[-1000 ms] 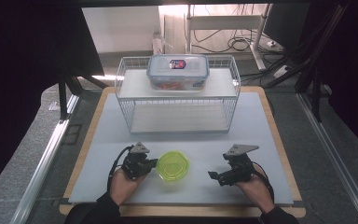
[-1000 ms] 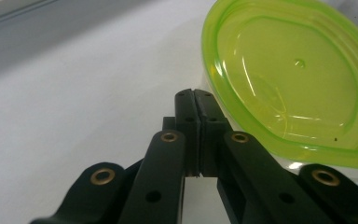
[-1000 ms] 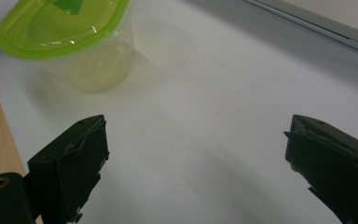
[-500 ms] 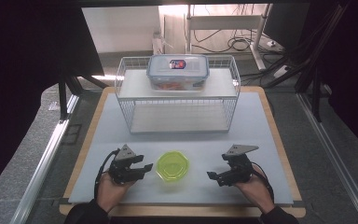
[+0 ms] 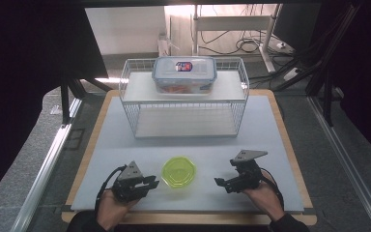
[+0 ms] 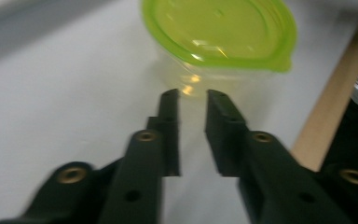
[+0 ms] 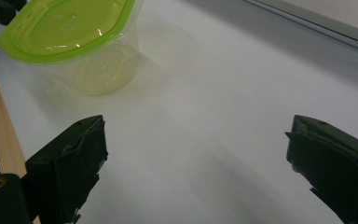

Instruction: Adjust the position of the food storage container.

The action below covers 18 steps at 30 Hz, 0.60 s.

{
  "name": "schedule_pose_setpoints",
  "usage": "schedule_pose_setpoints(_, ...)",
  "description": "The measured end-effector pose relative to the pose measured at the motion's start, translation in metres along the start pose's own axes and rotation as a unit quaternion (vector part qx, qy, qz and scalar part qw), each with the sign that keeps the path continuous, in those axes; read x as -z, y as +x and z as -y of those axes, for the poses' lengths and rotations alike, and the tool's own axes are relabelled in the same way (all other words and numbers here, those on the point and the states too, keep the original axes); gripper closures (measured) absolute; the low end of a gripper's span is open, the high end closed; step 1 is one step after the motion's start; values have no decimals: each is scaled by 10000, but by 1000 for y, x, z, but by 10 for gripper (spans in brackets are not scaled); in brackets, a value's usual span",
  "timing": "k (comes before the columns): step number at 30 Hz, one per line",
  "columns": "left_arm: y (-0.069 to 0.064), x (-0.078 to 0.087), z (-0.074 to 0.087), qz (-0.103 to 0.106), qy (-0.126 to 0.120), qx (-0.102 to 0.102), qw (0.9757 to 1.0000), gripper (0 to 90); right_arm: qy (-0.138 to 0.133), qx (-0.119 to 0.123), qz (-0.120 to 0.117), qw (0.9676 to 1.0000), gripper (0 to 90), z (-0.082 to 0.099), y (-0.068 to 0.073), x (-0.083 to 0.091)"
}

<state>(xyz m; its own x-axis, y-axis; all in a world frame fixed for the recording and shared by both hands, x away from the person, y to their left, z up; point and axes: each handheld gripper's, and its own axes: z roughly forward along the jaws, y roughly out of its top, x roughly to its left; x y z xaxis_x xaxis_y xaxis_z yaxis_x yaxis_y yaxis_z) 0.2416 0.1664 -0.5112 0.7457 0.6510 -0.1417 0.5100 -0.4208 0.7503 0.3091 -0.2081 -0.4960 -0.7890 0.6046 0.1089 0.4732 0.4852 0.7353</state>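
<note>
A: Where's the tub?

B: On the white mat, near its front edge, between the two grippers. It's a clear tub with a lime-green lid, standing upright with the lid on.

A: Is anything touching it?

B: No. The left gripper lies just to its left, tips pointing at it. In the left gripper view the tub sits straight ahead of the tips with a bit of mat between.

A: How do that gripper's jaws stand?

B: Narrow, a slim gap with only mat showing through it. They have just been closing, and nothing is between them.

A: And the other one?

B: The right gripper rests on the mat to the tub's right, farther from it than the left one, a hand behind it. In the right gripper view its jaws stand wide apart over bare mat, and the tub shows at upper left, off to one side of them.

A: What's behind all that?

B: A white wire rack at the back of the mat. On its top shelf sits a clear box with a blue-rimmed lid and something orange inside. The mat lies on a wooden board.
</note>
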Motion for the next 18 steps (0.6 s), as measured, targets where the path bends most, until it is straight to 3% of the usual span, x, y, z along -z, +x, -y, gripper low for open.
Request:
schedule_pose_setpoints(5, -6, -19, -4, 281, 261, 40, 9993, 886, 20, 15, 8, 10000, 49, 0, 1, -1)
schedule_pose_setpoints(11, -5, -38, -9, 235, 435, 31, 9988, 893, 42, 28, 3, 10000, 49, 0, 1, -2)
schedule_pose_setpoints(18, 3, -50, -14, 157, 484, 184, 9985, 895, 60, 35, 5, 10000, 49, 0, 1, -3)
